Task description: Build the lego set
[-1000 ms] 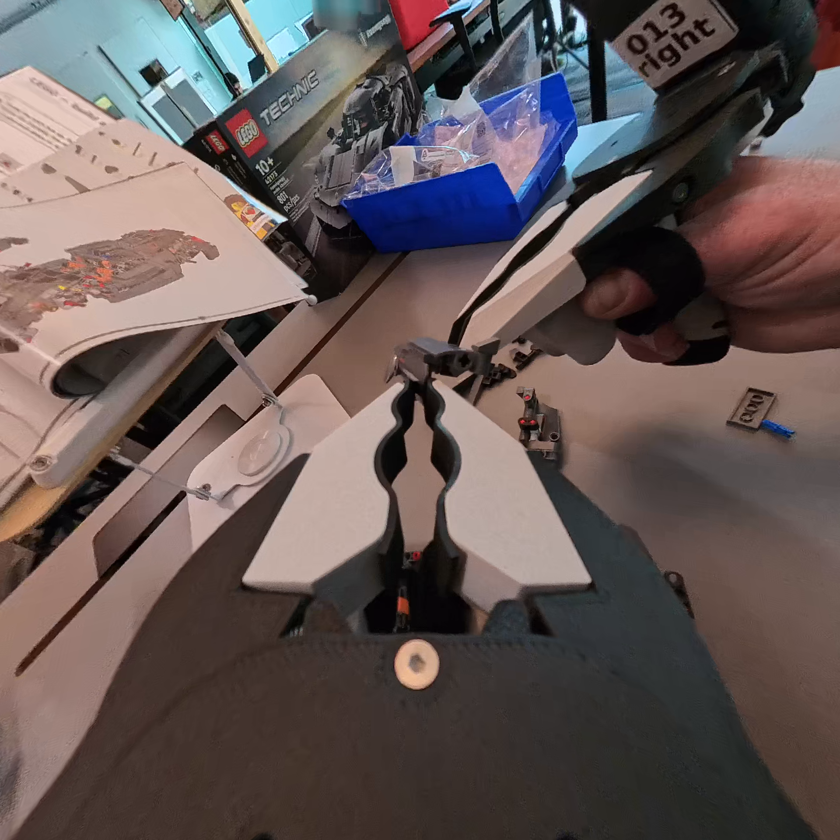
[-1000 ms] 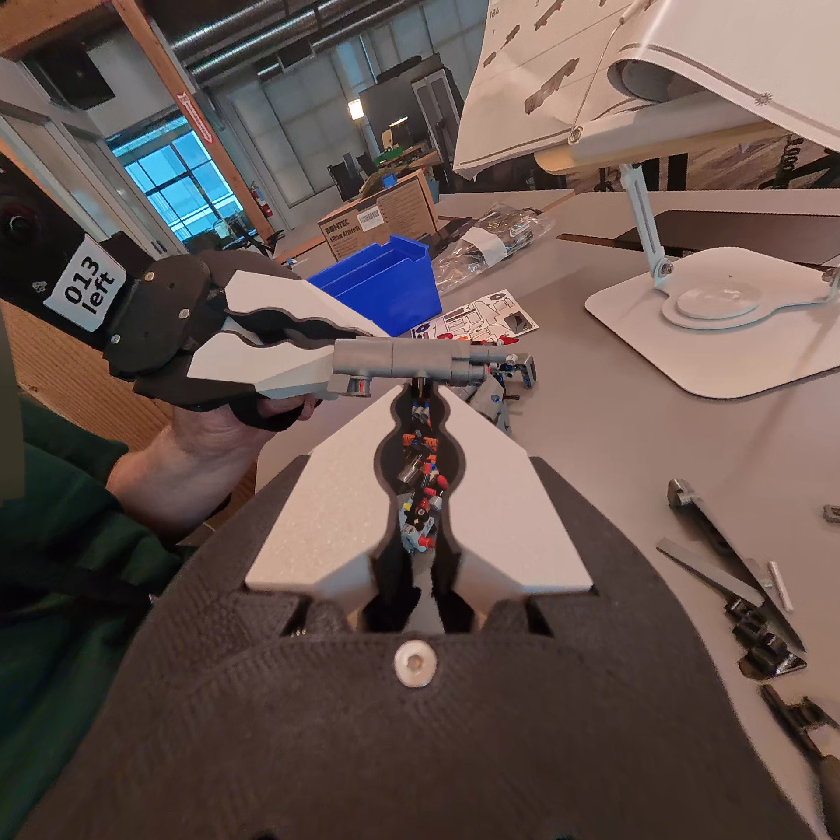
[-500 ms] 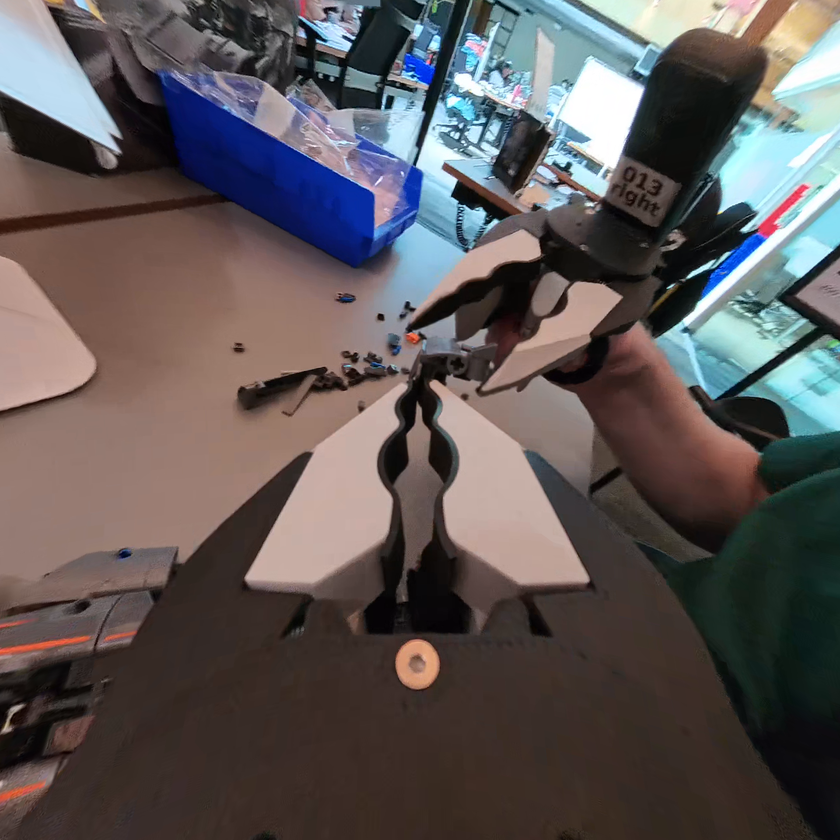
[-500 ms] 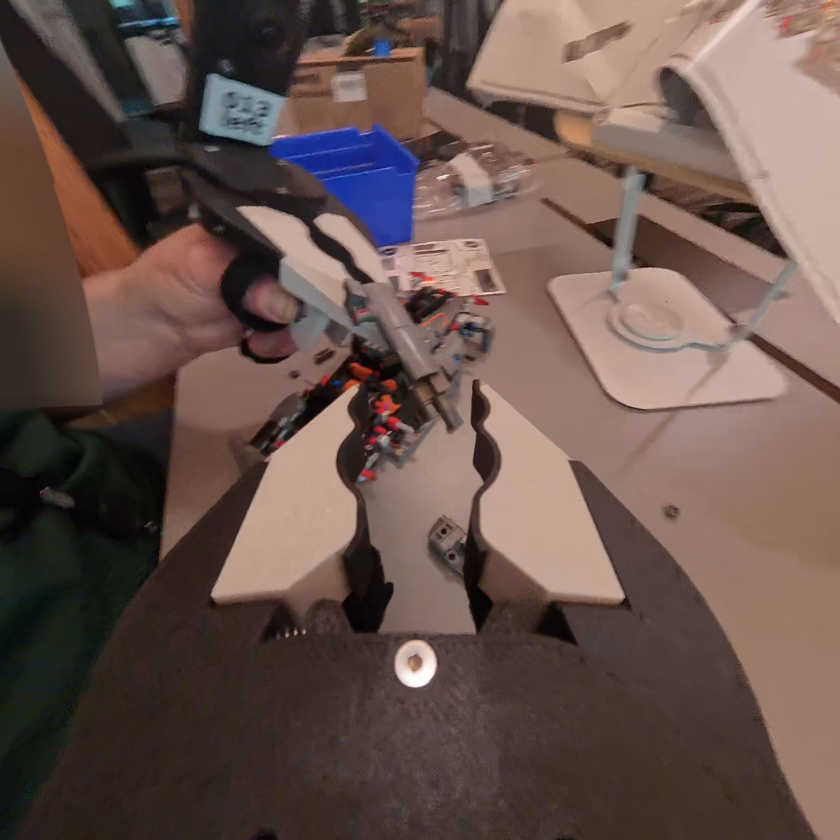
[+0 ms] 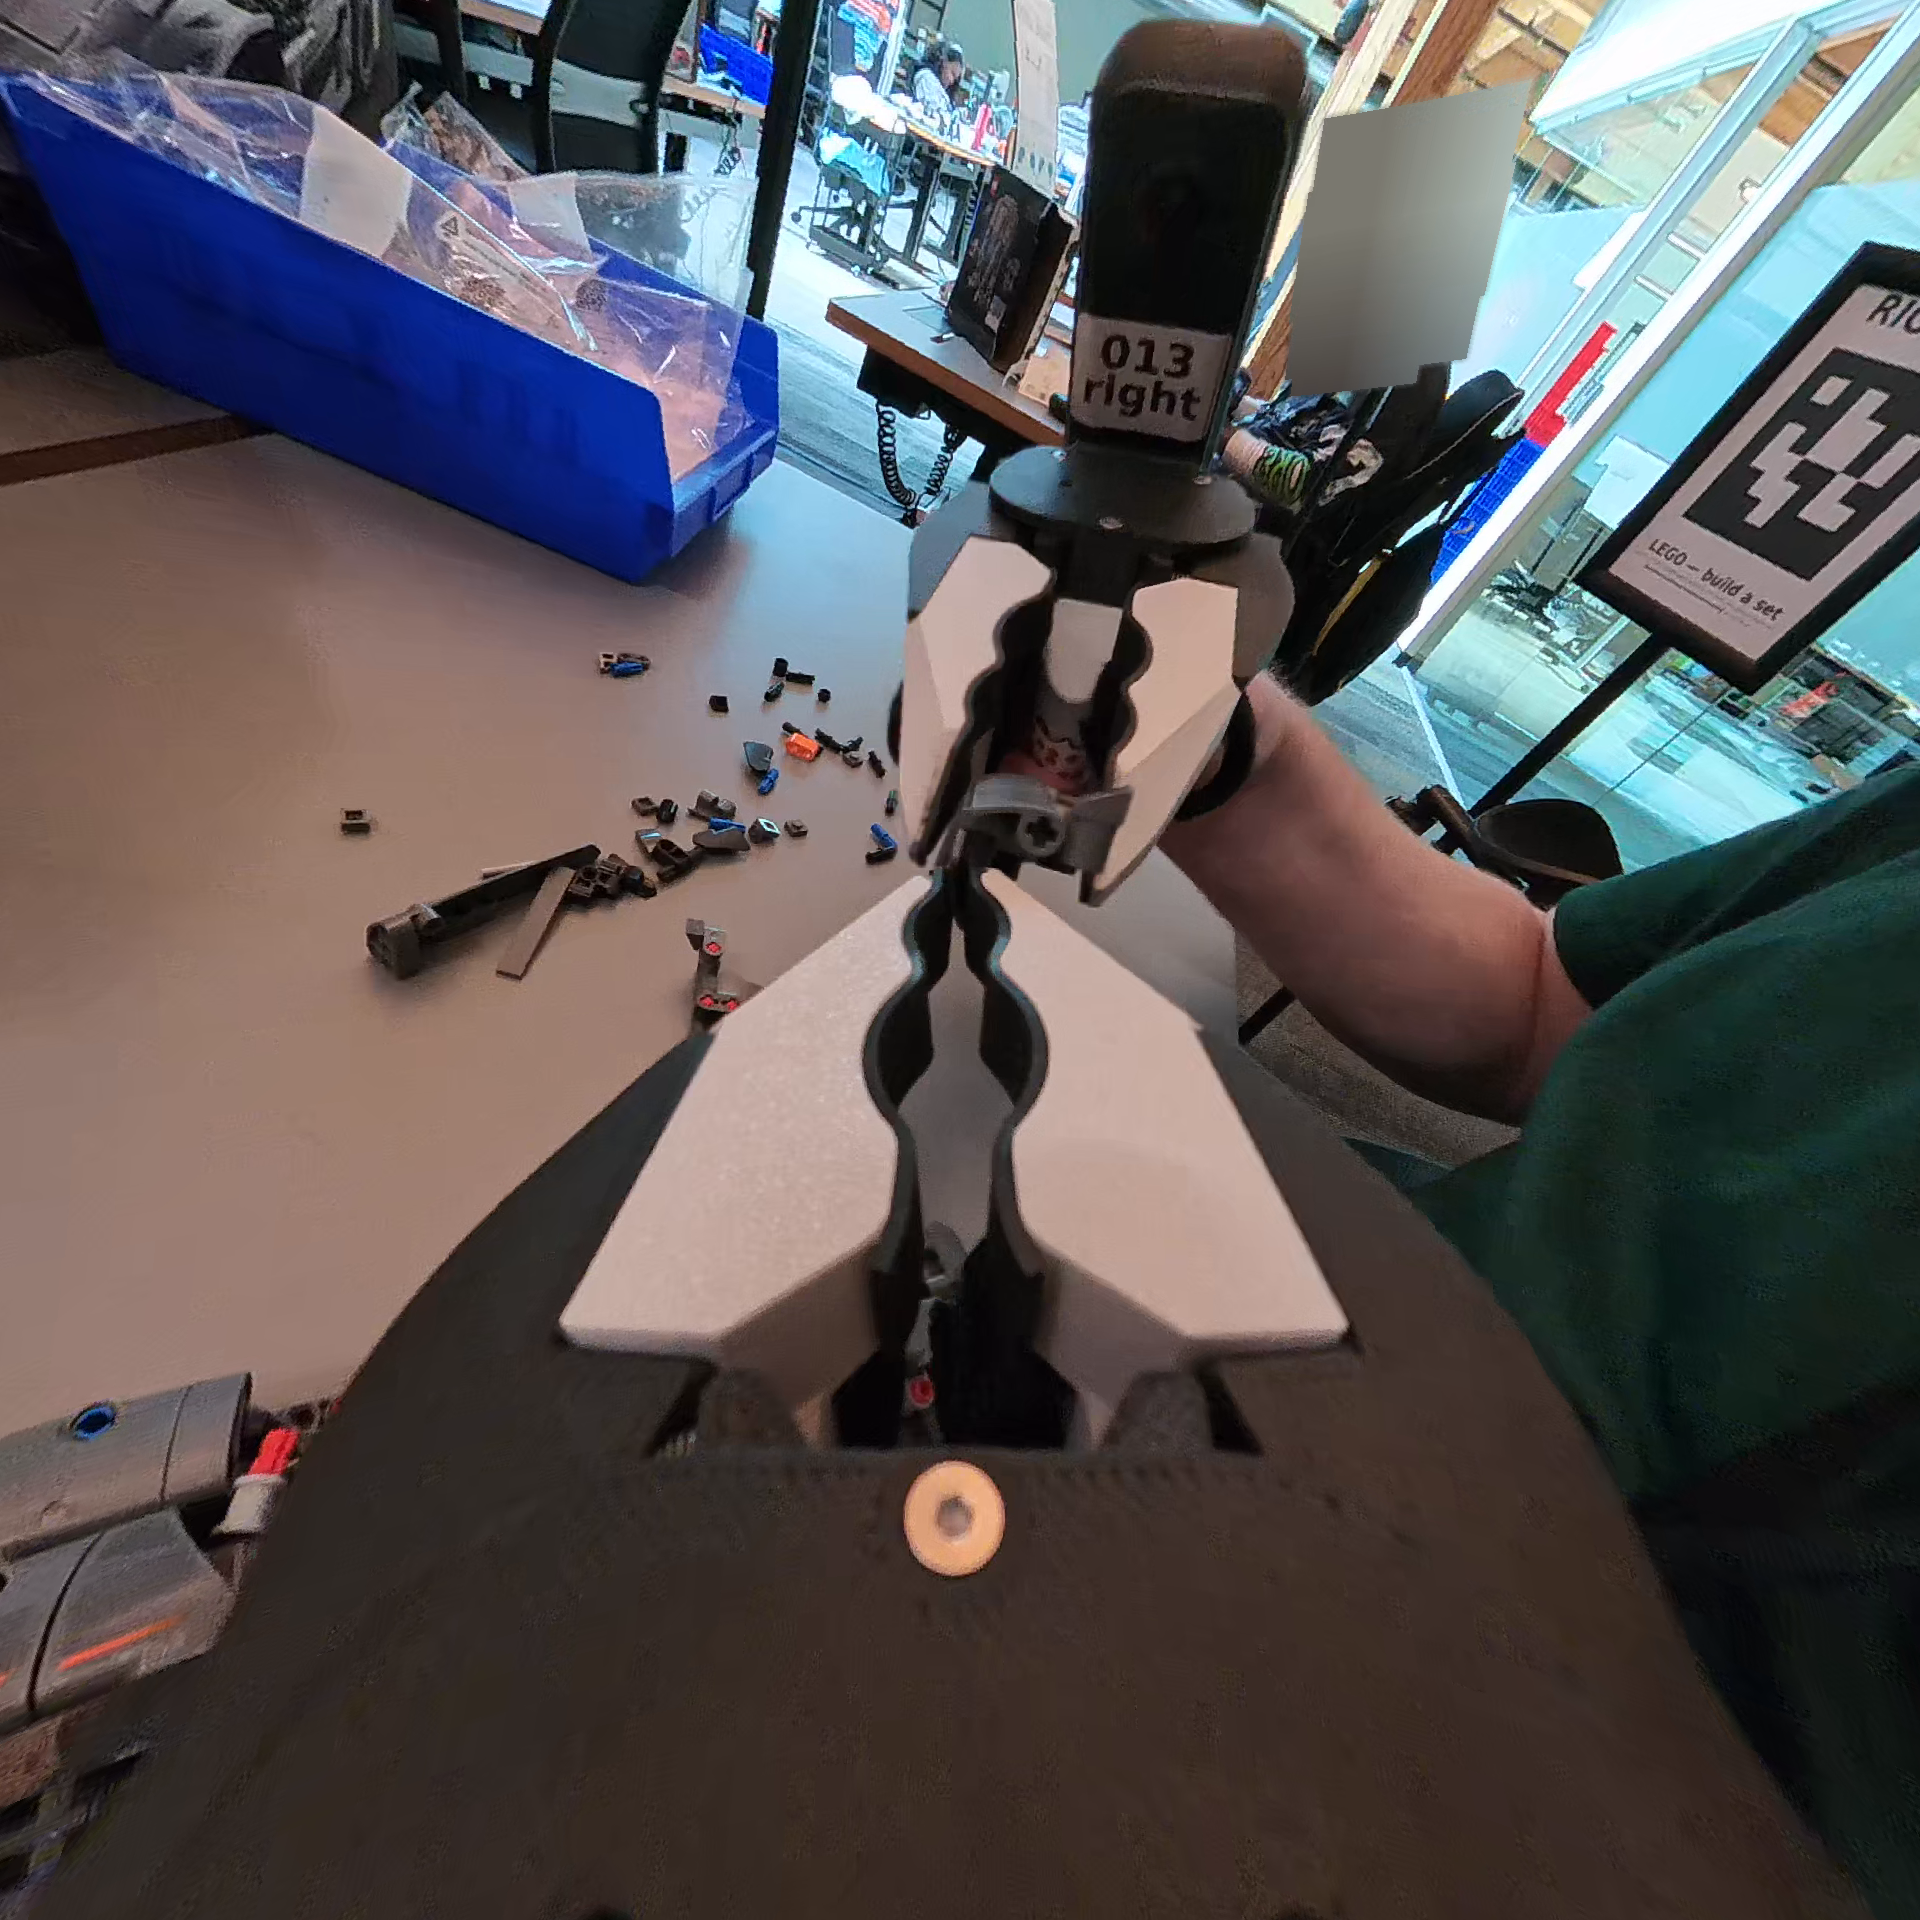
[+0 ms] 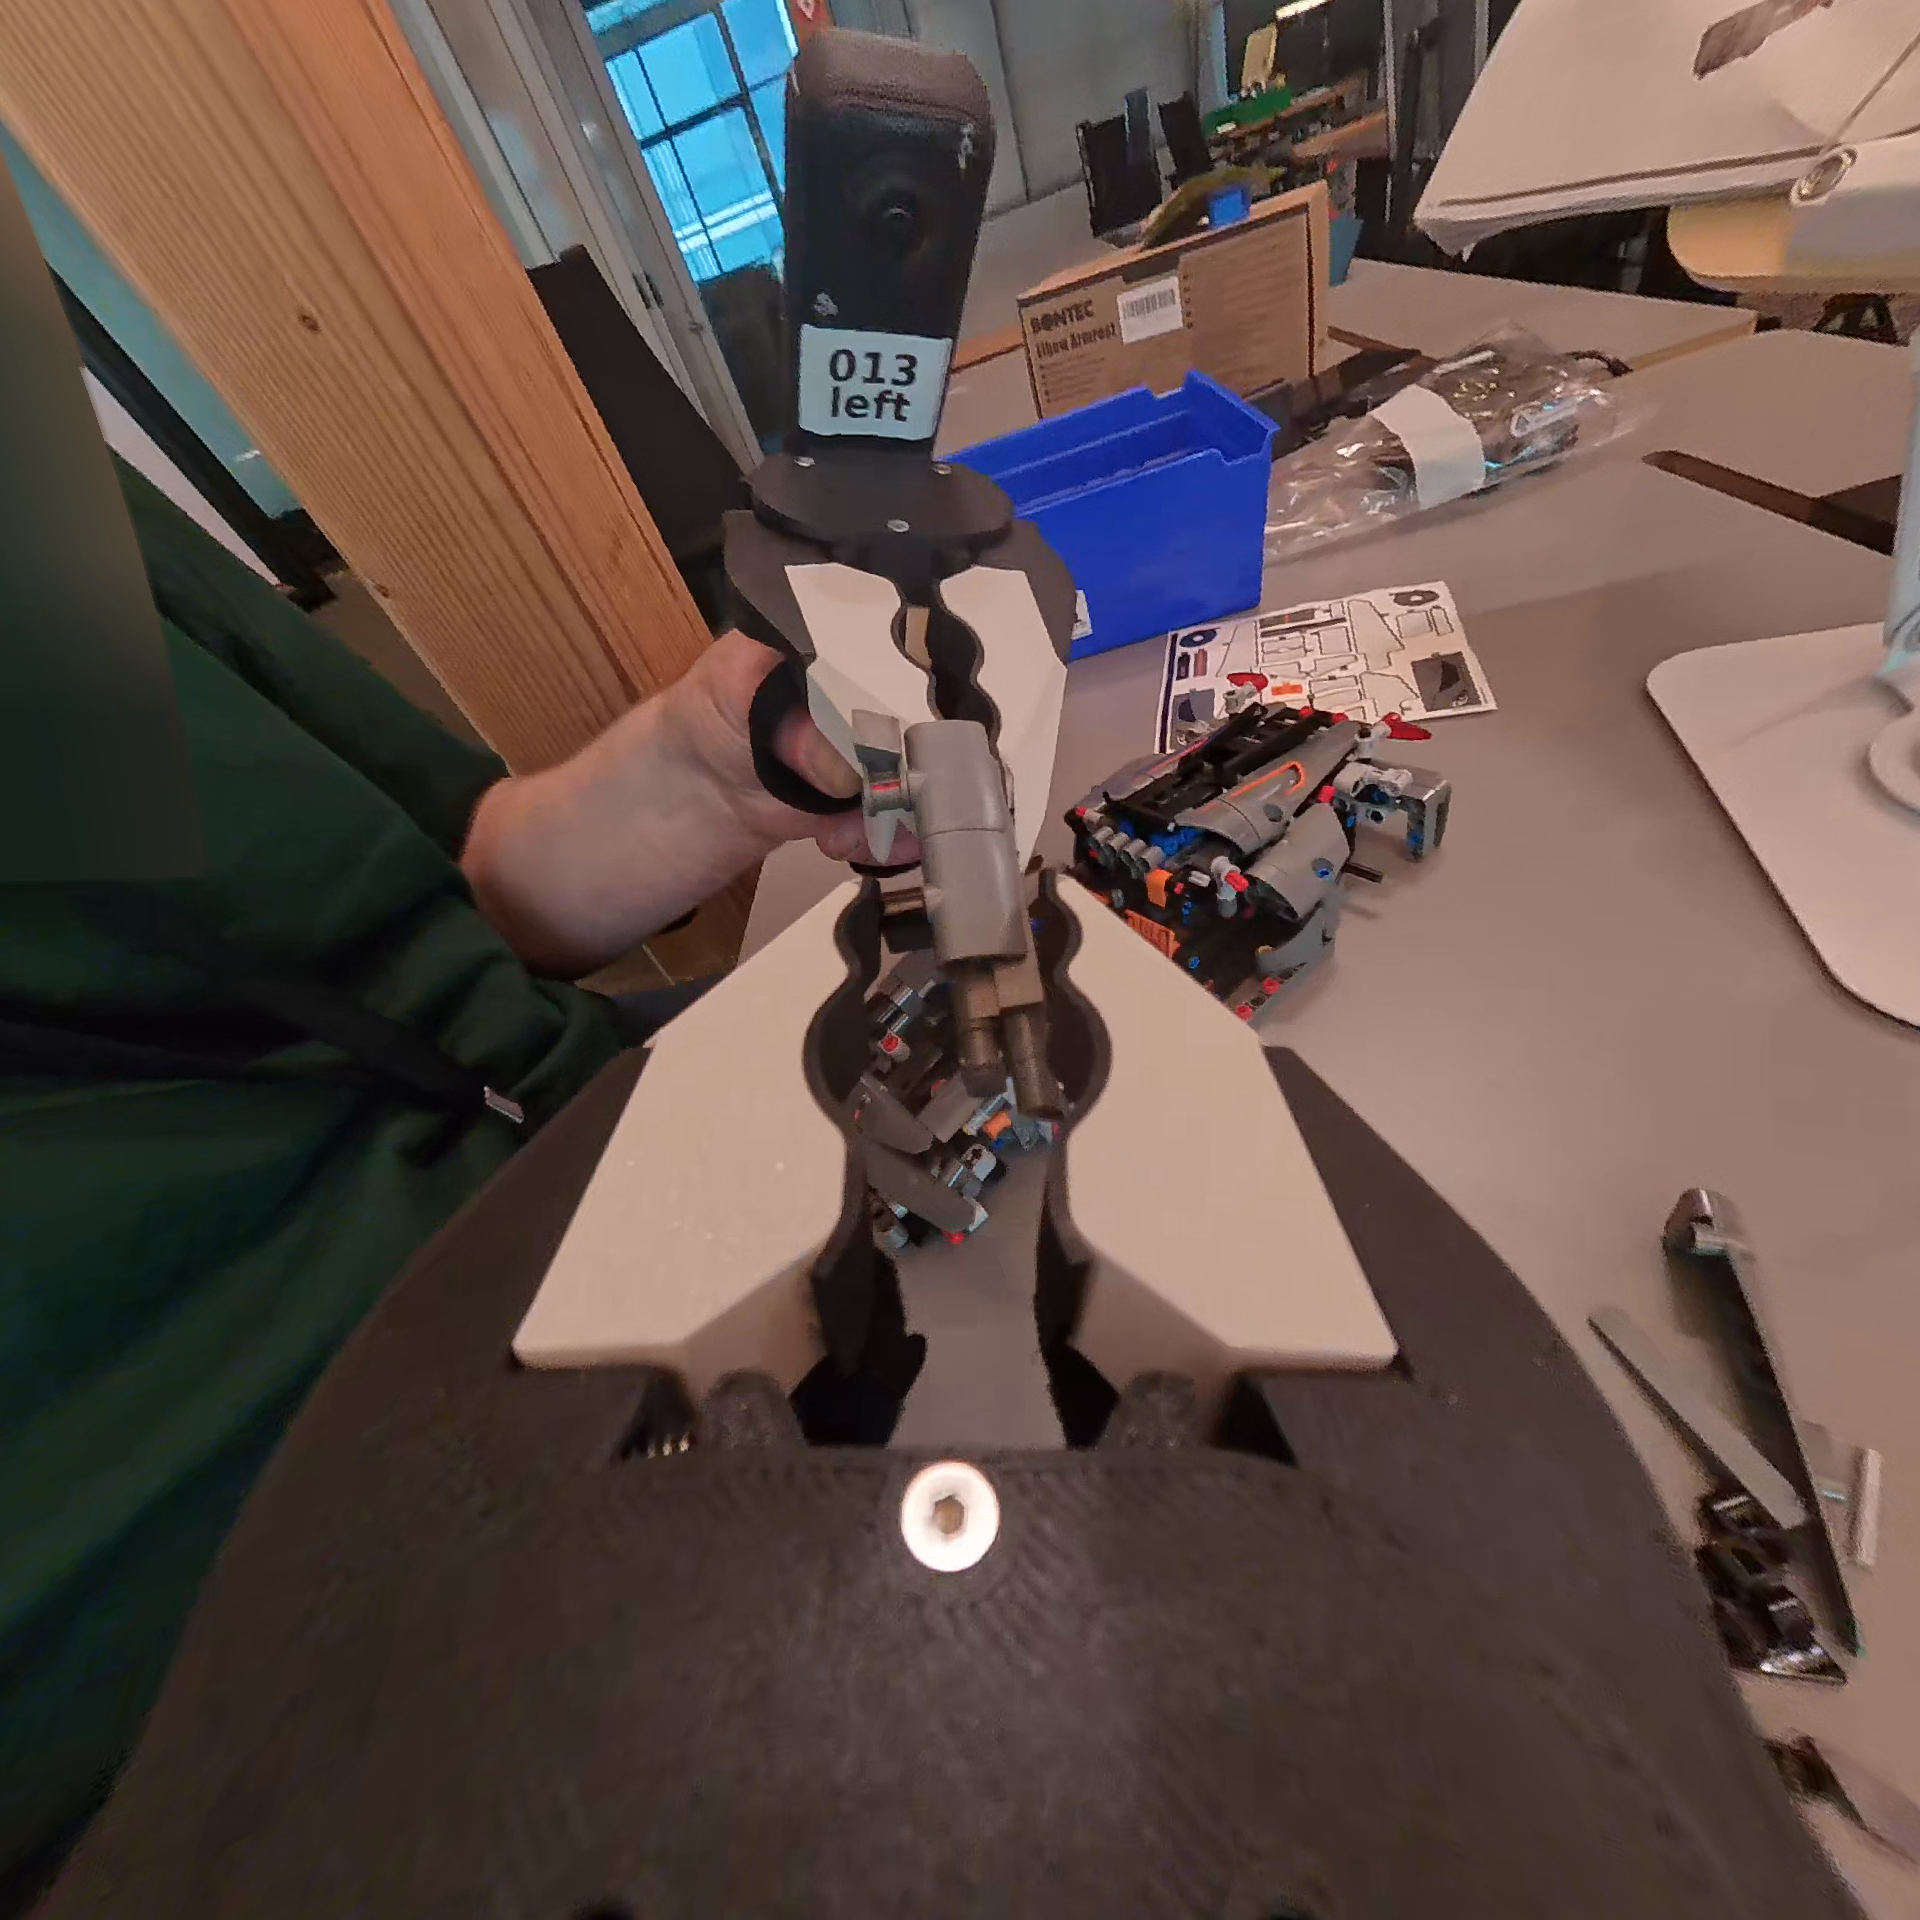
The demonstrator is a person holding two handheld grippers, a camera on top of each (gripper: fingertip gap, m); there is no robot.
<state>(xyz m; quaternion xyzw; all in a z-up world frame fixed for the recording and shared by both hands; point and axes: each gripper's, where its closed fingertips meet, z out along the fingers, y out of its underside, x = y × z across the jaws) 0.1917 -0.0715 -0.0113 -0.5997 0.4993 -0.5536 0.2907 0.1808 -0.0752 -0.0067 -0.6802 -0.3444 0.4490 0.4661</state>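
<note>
My left gripper [image 5: 961,883] pinches the grey sub-assembly [image 6: 966,842]; my right gripper [image 6: 951,894], at its 12 o'clock, gapes around it. A clumsy regrip could drop it.

Printed white labels [image 5: 1143,379] [image 6: 873,387] on both camera bodies; lettering on cardboard box [image 6: 1174,312], black-framed sign [image 5: 1787,468], sticker sheet [image 6: 1330,649]
</note>
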